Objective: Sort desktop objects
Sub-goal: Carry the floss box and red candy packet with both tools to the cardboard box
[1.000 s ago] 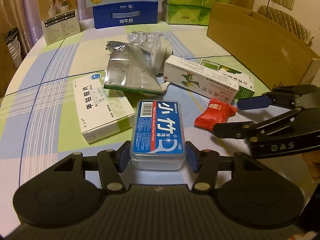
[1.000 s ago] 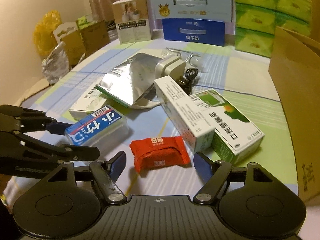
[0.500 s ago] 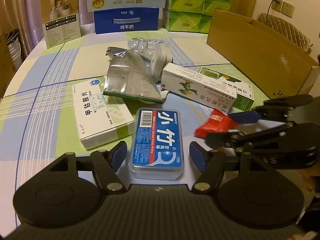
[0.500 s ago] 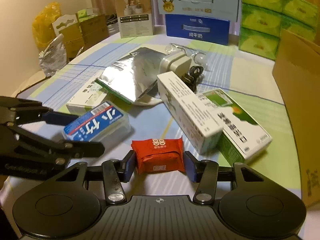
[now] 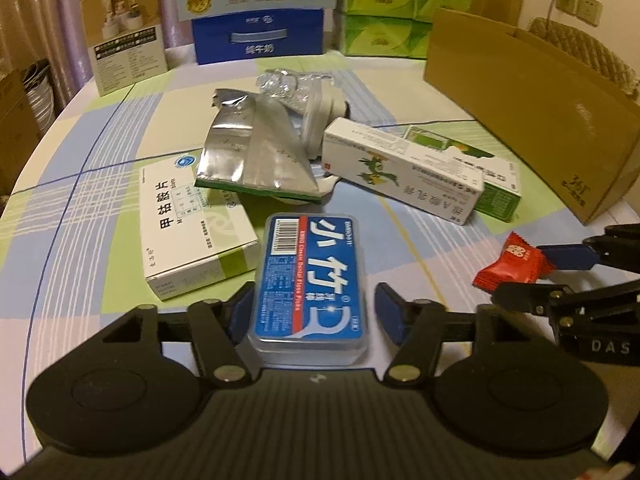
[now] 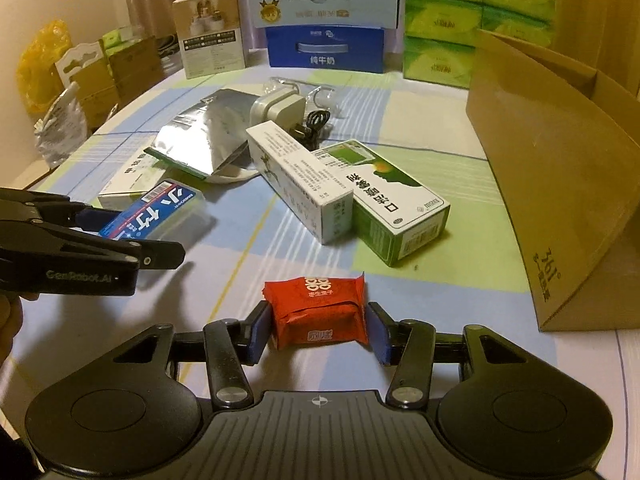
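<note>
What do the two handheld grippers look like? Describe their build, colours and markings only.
Both are matte black plastic. Each has a ribbed central body flanked by two round housings, angular linkage arms with silver pivot pins, and blue pads on the fingers. The left gripper shows "GenRobot.AI" on its side in the right wrist view; the right gripper shows the letters "DAS" in the left wrist view. No cables are visible.

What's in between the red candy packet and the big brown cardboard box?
Nothing. In the right wrist view, only bare checked tablecloth lies between the red candy packet, held by the right gripper, and the cardboard box.
</note>
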Demonstrator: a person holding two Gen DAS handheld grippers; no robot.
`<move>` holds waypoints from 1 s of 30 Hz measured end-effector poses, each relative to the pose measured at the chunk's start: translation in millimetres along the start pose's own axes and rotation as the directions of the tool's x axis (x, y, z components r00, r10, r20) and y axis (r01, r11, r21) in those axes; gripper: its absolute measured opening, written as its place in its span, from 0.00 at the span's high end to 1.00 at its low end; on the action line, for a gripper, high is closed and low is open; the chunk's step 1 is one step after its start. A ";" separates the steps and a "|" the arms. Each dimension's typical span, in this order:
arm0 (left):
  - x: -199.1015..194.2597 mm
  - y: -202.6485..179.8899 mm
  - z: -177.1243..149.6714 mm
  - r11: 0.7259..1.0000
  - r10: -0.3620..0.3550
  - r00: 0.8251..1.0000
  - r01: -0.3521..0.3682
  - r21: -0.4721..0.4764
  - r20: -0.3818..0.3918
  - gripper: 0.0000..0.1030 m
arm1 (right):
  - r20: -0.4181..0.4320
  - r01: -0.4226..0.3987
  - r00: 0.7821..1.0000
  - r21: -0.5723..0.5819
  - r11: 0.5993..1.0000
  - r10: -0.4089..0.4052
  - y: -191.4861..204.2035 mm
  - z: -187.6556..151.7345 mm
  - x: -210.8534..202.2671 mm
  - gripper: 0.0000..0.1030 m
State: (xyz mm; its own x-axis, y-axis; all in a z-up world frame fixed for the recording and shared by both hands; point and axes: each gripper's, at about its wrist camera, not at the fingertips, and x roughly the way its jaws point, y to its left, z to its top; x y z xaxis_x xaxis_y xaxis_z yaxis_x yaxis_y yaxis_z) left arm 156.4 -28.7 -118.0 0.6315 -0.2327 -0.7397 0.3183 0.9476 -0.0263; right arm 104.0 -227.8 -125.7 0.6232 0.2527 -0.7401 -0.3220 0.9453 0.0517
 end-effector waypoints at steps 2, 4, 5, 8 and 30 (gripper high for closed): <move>0.4 0.5 -0.7 1.000 0.018 1.000 -0.018 -0.006 0.005 0.50 | 0.002 -0.002 1.000 0.005 1.000 0.002 -0.3 1.5 1.8 0.44; -1.0 1.6 -1.0 0.999 0.028 1.000 -0.027 -0.020 0.006 0.50 | 0.008 0.003 1.000 -0.002 1.000 -0.003 1.3 0.3 1.9 0.35; -1.7 1.7 -1.3 0.999 0.027 1.000 -0.027 -0.023 0.005 0.50 | 0.012 0.002 1.000 -0.003 1.000 -0.002 2.1 0.3 2.6 0.34; -3.7 -0.1 -2.6 1.000 0.023 1.000 -0.023 -0.017 0.002 0.50 | 0.011 -0.006 1.000 0.010 1.000 0.005 1.9 1.1 5.0 0.33; -0.8 -6.9 -0.8 0.999 0.051 0.999 -0.051 -0.008 0.007 0.50 | 0.028 0.005 1.000 0.029 1.000 -0.006 4.6 5.4 5.6 0.59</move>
State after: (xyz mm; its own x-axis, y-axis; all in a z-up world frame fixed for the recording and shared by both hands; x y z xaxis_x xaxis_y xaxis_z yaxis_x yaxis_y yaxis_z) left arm 153.1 -34.9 -117.7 0.6514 -0.1858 -0.7356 0.2801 0.9600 0.0055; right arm 109.8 -220.9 -126.0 0.6448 0.2530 -0.7212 -0.2983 0.9521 0.0674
